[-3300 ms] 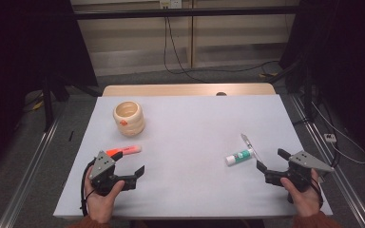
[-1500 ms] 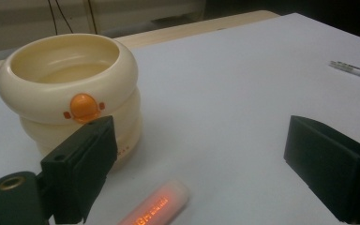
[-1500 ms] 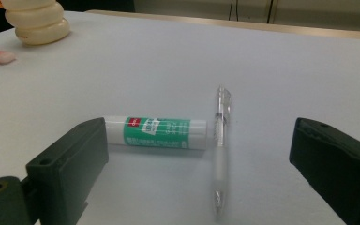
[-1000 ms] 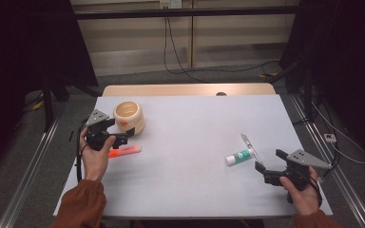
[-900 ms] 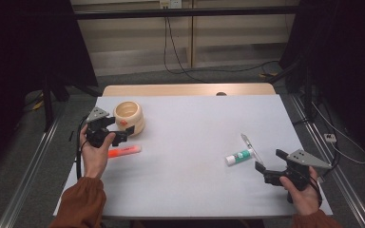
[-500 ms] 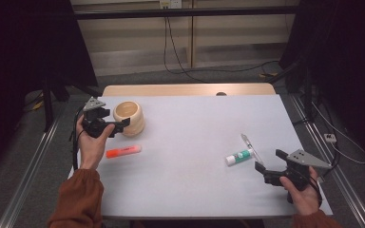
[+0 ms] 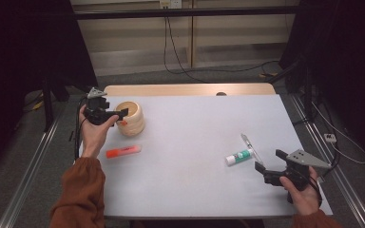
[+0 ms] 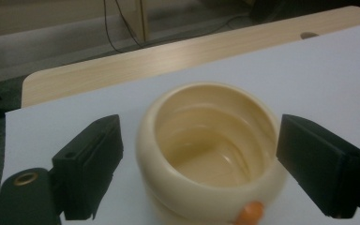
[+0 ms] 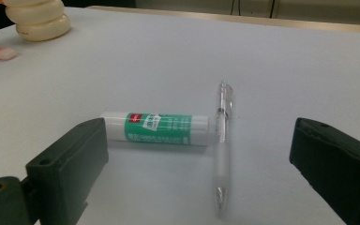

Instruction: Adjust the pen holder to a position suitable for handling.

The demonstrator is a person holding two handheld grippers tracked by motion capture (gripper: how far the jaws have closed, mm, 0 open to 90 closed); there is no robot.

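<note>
A cream ribbed bowl [image 7: 129, 118] stands upright and empty at the table's back left. My left gripper [image 7: 116, 114] is held at the bowl's left side, open. In the left gripper view the bowl [image 8: 211, 150] sits between the two spread jaws of that gripper [image 8: 199, 126], and neither jaw touches it. My right gripper [image 7: 269, 160] stands open near the front right corner. Just ahead of it lie a green-and-white glue stick [image 9: 154, 127] and a clear pen [image 9: 221, 140], side by side and touching at one end. An orange marker [image 7: 123, 151] lies in front of the bowl.
The table [image 7: 195, 190] is covered with a white sheet, and a wooden strip [image 7: 185, 90] runs along its far edge. Metal rails flank both sides. Cables trail on the floor behind.
My left gripper has travelled from the front left of the table, past the orange marker, up to the bowl. The right gripper has stayed put.
</note>
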